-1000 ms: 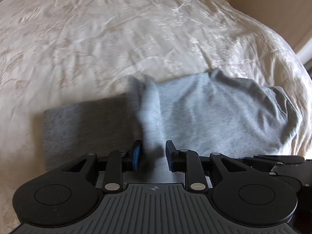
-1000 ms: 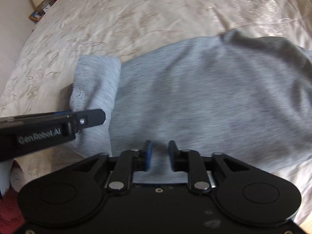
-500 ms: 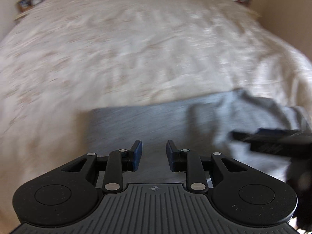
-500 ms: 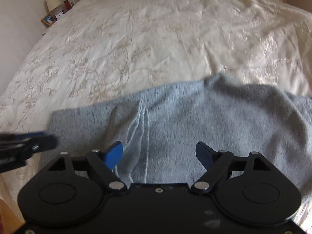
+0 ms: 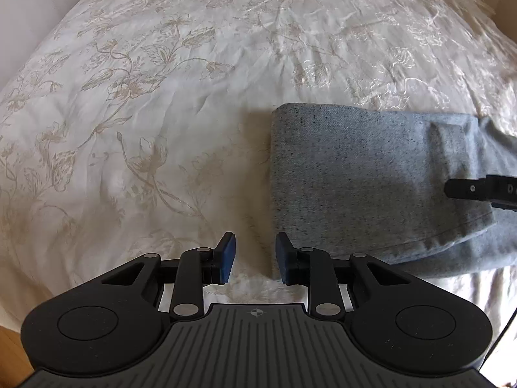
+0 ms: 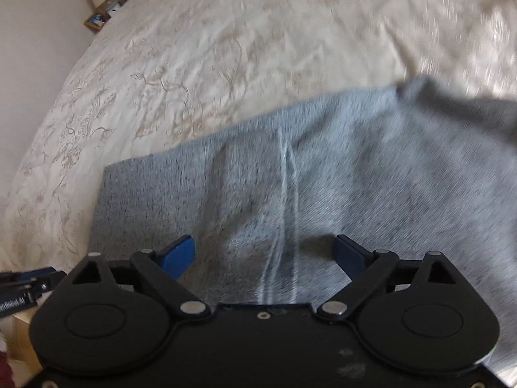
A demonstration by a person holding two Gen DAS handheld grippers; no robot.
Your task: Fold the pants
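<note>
The soft grey knit pants lie on the big cream bedspread with its leafy flower pattern, close to the near edge of the bed. They look partly folded: in the left wrist view the end on the left is a neat straight fold, and a hemmed flap lies on top further to the right. The left gripper hangs just past that folded end, mostly over bare bedspread. Its blue pads have a small gap between them and nothing is in that gap. The right gripper hangs over the middle of the pants, its blue pads spread very wide, and it grips nothing either. Two pale lines that look like a seam or crease run up between its fingers. The right wrist view is blurry, so small wrinkles are hard to see. It seems one fold is laid down and both claws have let go, so the job looks about halfway done. The next move is probably another fold: each claw needs to pinch an edge of the cloth, catching every layer, and lift it over so the edges line up.
</note>
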